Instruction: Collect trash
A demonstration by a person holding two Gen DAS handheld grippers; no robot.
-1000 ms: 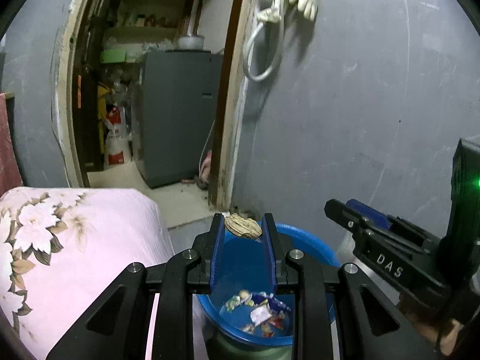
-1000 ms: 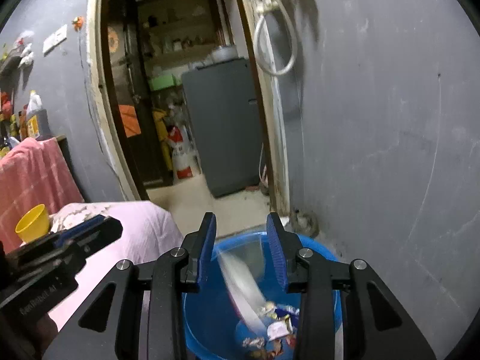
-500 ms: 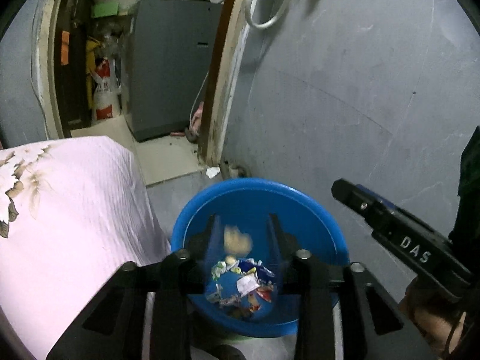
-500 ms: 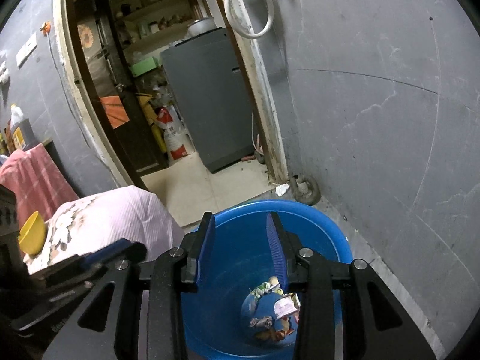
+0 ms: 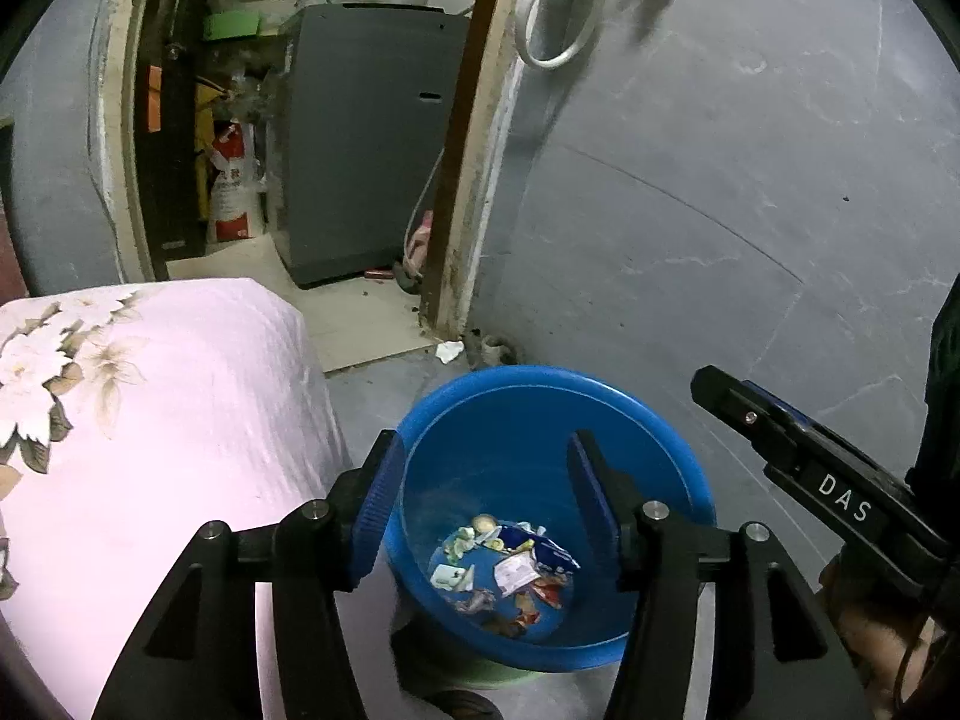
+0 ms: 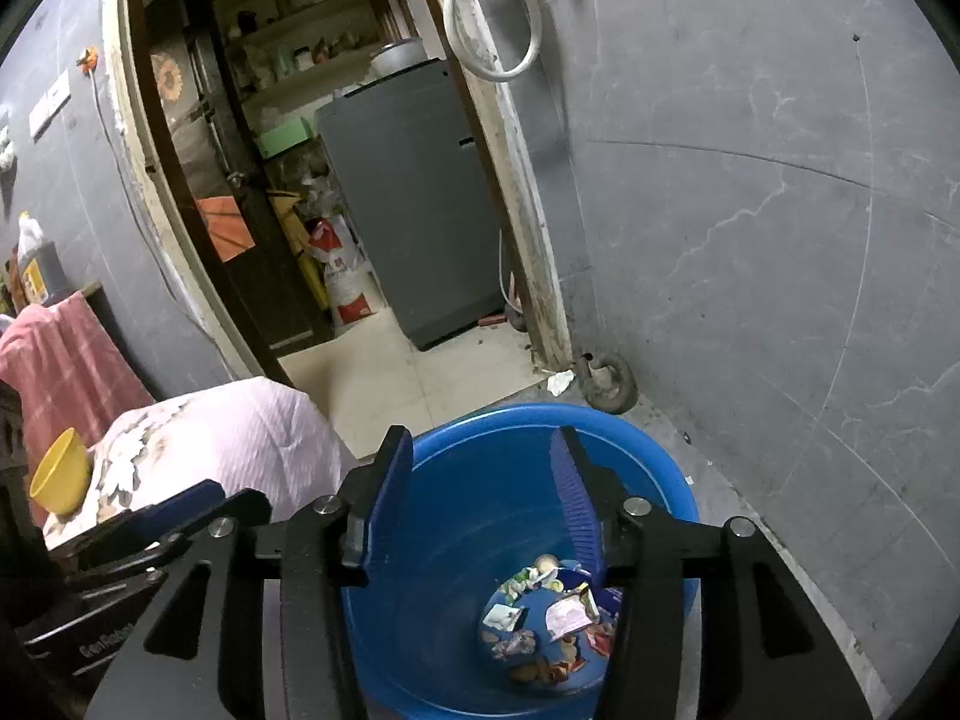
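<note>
Trash point(image 5: 507, 570) sits at the bottom of the blue bucket point(image 5: 540, 384), a small heap of wrappers, paper scraps and peelings, and the right wrist view shows the same pile point(image 6: 549, 618) against the bucket's point(image 6: 456, 540) floor, toward its right side. Left gripper point(image 5: 483, 501) hangs right above the bucket mouth, jaws parted and just been opening, nothing between the blue pads but the view down into the bucket. Right gripper point(image 6: 483, 504) is over the same bucket, jaws also apart and just been widening, pads empty, the trash showing below its right finger. From the left wrist view the right gripper point(image 5: 798, 456) shows to the right of the bucket, a hand point(image 5: 876, 636) under it. Left of the bucket is the bed with its pink floral cover point(image 5: 150, 420), and a yellow bowl point(image 6: 60, 474) rests further left on that cover. Behind the bucket a crumpled white scrap point(image 5: 449, 350) lies on the floor by the door frame point(image 5: 474, 180), and beyond the bucket through the doorway stands a grey cabinet point(image 5: 366, 138). Grey wall point(image 5: 720, 180) rises to the bucket's right
</note>
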